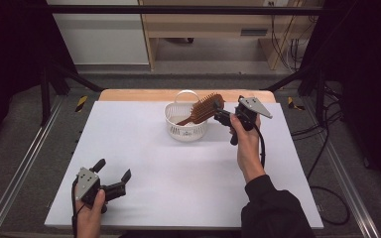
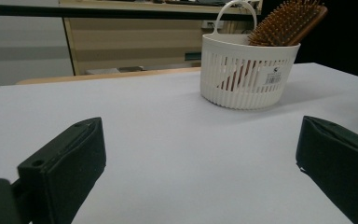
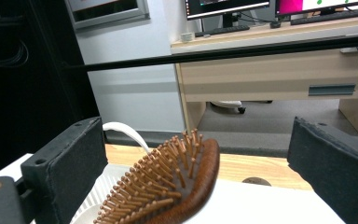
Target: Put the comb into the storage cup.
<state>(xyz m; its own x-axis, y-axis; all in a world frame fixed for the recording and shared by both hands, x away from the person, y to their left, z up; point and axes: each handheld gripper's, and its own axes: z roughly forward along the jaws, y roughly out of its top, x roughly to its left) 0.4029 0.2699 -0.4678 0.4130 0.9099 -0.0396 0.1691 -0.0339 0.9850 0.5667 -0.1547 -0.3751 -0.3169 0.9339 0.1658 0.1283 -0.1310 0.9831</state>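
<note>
the wooden hairbrush point(image 1: 204, 109) stands tilted in the white basket point(image 1: 178, 130), which sits on the white table point(image 1: 178, 168) near the middle of its far edge. the brush's long axis runs on a slant: its handle end is down inside the basket, toward the basket's left wall, and its bristled head rises out over the basket's right rim, pointing up and toward the far right corner of the table. in the high view the bristles face up and toward the far edge. in the left gripper view the handle shows through the basket's slats and the head point(image 2: 286, 22) sticks out above the rim beside the basket's loop handle point(image 2: 235, 9).

the right gripper point(image 1: 223, 114) is held in the person's right hand point(image 1: 247, 144) just beside the brush head, above the table on the basket's right. its jaws stand wide apart with nothing between them touching; in the right gripper view the brush head point(image 3: 168, 186) lies low between the 2 jaws, clear of both.

the left gripper point(image 1: 113, 174) rests near the table's near left corner, held in the left hand point(image 1: 89, 210), well apart from the basket. its jaws are spread wide and hold nothing, and they point across the table toward the basket.
</note>
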